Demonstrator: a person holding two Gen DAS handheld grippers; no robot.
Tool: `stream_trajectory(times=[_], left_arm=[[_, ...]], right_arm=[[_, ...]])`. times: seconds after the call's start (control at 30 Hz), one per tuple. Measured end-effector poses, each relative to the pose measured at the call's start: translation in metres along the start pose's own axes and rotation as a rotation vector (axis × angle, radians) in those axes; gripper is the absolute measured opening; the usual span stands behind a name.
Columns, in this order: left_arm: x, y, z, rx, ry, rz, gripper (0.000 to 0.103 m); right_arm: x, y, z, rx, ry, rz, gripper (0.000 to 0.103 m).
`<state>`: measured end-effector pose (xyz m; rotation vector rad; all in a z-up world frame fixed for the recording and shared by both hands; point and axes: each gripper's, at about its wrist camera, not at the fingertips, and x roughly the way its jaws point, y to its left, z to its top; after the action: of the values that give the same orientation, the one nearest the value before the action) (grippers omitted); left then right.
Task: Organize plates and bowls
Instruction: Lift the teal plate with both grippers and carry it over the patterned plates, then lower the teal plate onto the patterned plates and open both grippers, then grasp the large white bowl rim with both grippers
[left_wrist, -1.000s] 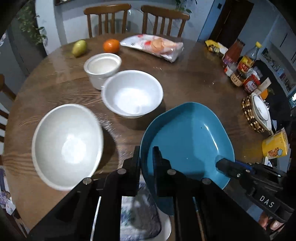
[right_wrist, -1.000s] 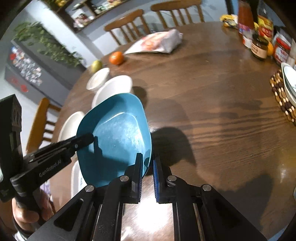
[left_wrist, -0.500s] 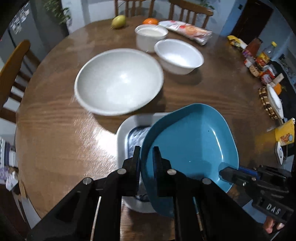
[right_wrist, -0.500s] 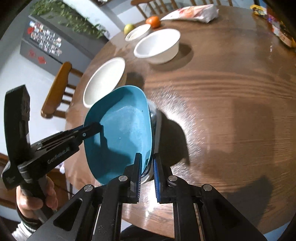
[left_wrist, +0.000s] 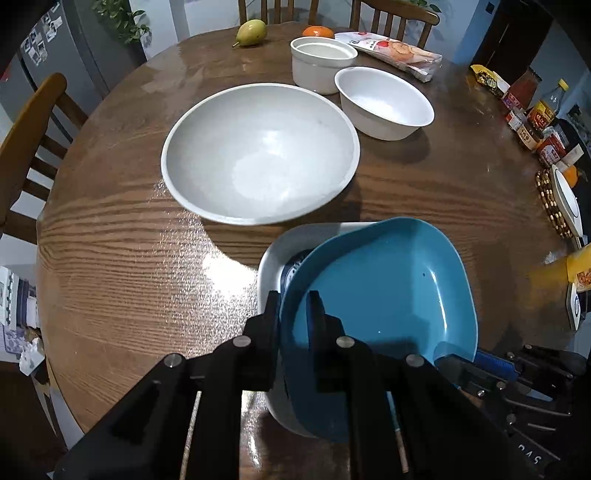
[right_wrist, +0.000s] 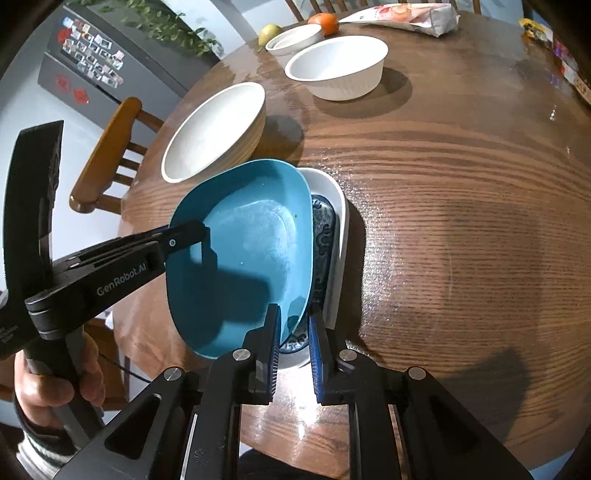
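The left hand-held gripper is clamped on the near rim of the teal plate; the right hand-held gripper is clamped on the opposite rim of that plate; the plate is held tilted, over a white rectangular dish with a blue pattern that rests on the tabletop; whether the two touch cannot be told.

The tabletop is round, dark brown wood with pronounced grain and glossy reflections; beyond the dish sits a wide white bowl; further back stand a smaller white bowl and a white straight-sided bowl, just beside each other; at the far edge lie a green pear, an orange and a plastic food packet; sauce bottles and jars cluster at the right edge, near a beaded trivet carrying a white plate.

Wooden chairs surround the table; a grey refrigerator with magnets stands against the wall, with trailing green foliage above it.
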<state>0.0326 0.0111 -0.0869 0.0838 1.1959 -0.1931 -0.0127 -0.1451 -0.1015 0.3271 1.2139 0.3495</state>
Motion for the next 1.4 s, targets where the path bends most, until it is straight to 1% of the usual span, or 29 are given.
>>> stream_trajectory(times=[0.17, 0.33, 0.37, 0.4, 0.47, 0.5, 0.57, 0.6, 0.67, 0.77, 0.87, 1.07, 1.13, 1.23, 1.33, 1.4], left_arm=[[0.004, -0.003, 0.006, 0.016, -0.006, 0.016, 0.015], [0.003, 0.0, 0.007, 0.011, -0.011, 0.009, 0.014], [0.003, 0.0, 0.007, 0.011, -0.013, 0.008, 0.014], [0.002, 0.0, 0.007, 0.01, -0.015, 0.006, 0.014], [-0.002, 0.001, 0.007, 0.01, -0.023, 0.006, 0.023], [-0.003, 0.001, 0.007, 0.009, -0.028, 0.007, 0.025], [-0.008, 0.003, 0.007, 0.005, -0.039, 0.008, 0.035], [-0.012, 0.005, 0.007, -0.001, -0.047, 0.005, 0.038], [-0.017, 0.009, 0.008, -0.013, -0.06, 0.004, 0.049], [-0.026, 0.021, 0.01, -0.049, -0.086, -0.003, 0.052], [-0.033, 0.036, 0.013, -0.09, -0.109, 0.01, 0.054], [-0.032, 0.072, 0.027, -0.192, -0.124, 0.02, 0.062], [-0.026, 0.082, 0.033, -0.226, -0.121, 0.02, 0.062], [-0.01, 0.096, 0.045, -0.273, -0.093, 0.001, 0.062], [0.004, 0.1, 0.055, -0.292, -0.065, -0.007, 0.06], [0.01, 0.102, 0.06, -0.299, -0.052, -0.025, 0.06]], right_arm=[[0.001, 0.004, 0.0, -0.026, -0.007, -0.037, 0.015], [-0.004, 0.01, 0.001, -0.059, -0.033, -0.092, 0.016], [-0.005, 0.011, 0.001, -0.066, -0.036, -0.103, 0.02], [-0.006, 0.013, 0.001, -0.081, -0.037, -0.122, 0.027], [-0.009, 0.015, -0.002, -0.105, -0.046, -0.147, 0.037], [-0.012, 0.015, -0.003, -0.112, -0.057, -0.153, 0.039], [-0.019, 0.012, -0.002, -0.115, -0.082, -0.163, 0.039], [-0.022, 0.01, -0.001, -0.109, -0.094, -0.161, 0.039], [-0.029, 0.004, 0.004, -0.083, -0.111, -0.139, 0.039], [-0.036, -0.004, 0.012, -0.038, -0.132, -0.106, 0.039], [-0.04, -0.005, 0.024, -0.006, -0.147, -0.081, 0.039], [-0.038, 0.0, 0.044, 0.019, -0.165, -0.046, 0.039], [-0.033, 0.003, 0.054, 0.022, -0.162, -0.039, 0.039], [-0.024, 0.006, 0.068, 0.03, -0.154, -0.012, 0.039], [-0.011, 0.015, 0.089, 0.014, -0.161, 0.006, 0.039], [0.0, 0.018, 0.101, 0.022, -0.15, 0.01, 0.039]])
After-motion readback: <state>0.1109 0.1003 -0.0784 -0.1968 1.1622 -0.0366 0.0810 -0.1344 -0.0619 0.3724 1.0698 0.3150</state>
